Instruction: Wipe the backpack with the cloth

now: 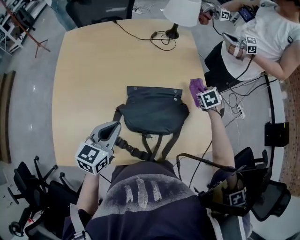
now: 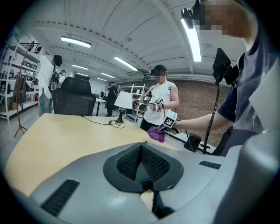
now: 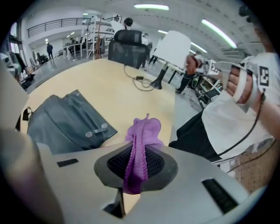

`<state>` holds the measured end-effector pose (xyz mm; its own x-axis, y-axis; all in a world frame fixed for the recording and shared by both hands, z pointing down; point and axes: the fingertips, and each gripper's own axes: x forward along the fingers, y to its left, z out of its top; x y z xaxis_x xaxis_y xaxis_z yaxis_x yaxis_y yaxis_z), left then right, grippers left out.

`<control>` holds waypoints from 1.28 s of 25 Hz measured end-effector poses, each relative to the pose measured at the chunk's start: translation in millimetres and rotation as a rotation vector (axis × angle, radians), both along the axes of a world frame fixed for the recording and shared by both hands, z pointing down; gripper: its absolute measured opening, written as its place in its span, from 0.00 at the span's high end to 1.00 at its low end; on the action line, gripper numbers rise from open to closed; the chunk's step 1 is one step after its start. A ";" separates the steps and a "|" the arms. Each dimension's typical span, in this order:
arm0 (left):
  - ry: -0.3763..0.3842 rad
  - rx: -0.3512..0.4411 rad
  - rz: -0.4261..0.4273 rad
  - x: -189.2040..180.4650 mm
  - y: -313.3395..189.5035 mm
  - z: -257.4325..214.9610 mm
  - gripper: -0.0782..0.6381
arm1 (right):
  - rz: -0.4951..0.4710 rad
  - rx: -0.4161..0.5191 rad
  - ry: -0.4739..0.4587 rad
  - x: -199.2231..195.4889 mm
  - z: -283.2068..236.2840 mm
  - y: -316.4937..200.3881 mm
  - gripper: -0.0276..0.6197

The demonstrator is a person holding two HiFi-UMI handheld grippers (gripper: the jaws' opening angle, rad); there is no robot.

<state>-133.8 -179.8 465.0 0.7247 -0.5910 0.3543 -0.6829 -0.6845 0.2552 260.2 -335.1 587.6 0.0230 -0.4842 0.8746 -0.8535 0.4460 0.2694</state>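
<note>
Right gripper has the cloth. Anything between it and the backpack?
Nothing visible. The purple cloth, pinched in the right gripper, is just off the right edge of the backpack; only bare table lies between. The lamp and its cable sit at the far edge, out of the path.

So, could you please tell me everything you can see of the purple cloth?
The cloth is a small purple piece of knitted-looking fabric, bunched into a narrow fold. The right tongs are shut on its lower part, and its loose end fans out beyond the pads. In the head view it sits over the table near the right edge, just beside the right corner of the dark grey backpack. Whether it touches the backpack or the tabletop cannot be told.
</note>
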 end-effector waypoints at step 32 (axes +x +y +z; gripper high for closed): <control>0.005 -0.031 -0.141 -57.0 -0.3 10.4 0.88 | -0.296 -0.393 -0.362 -262.1 80.9 3.1 0.91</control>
